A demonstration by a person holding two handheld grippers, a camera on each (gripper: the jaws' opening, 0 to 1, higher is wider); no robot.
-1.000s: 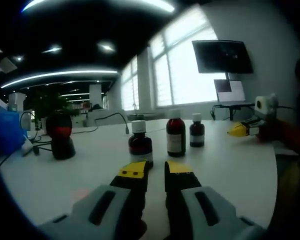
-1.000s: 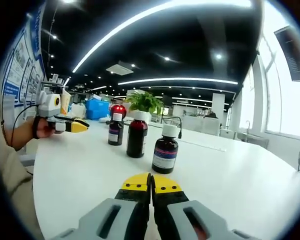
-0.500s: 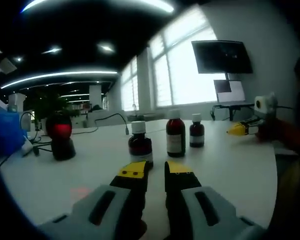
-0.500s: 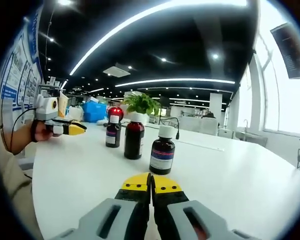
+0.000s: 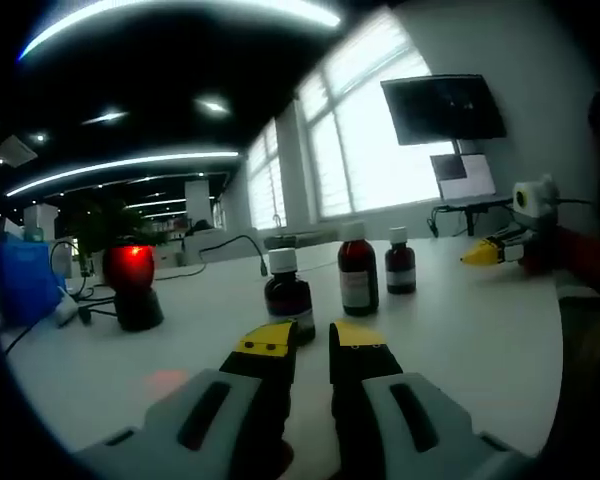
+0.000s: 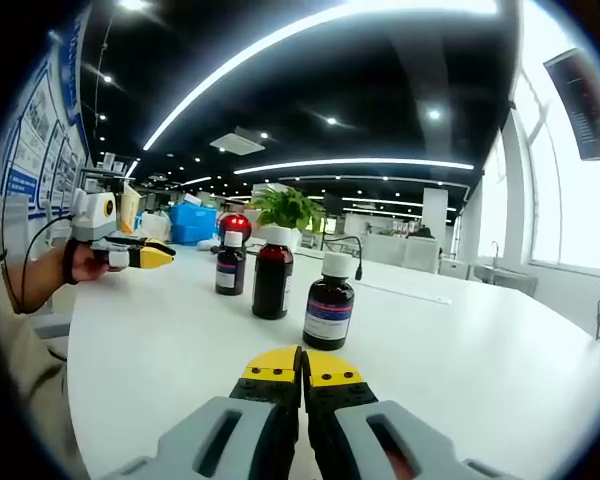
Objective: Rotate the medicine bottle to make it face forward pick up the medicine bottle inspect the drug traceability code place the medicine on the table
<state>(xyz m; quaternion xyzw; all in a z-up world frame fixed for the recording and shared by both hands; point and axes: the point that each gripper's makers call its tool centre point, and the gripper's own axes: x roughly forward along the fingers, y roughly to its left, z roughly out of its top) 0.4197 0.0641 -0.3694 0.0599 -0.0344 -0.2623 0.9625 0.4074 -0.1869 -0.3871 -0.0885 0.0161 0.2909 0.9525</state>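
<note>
Looking along the left gripper [image 5: 310, 335], its jaws stand slightly spread and empty, and the nearest medicine bottle [image 5: 288, 294] stands upright on the white worktop [image 5: 450, 330] just beyond the left jaw tip, with two more bottles [image 5: 376, 266] farther right. From the right gripper [image 6: 301, 365], jaws pressed together, that same bottle [image 6: 329, 301] stands farther ahead, so the left looks nearer.

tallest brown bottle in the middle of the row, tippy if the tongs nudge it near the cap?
Probably: the tallest bottle is slim and upright, so a high push could topple it. Its smooth dark wall may slip; the paper label likely grips better. The short bottle beside it limits clearance.
</note>
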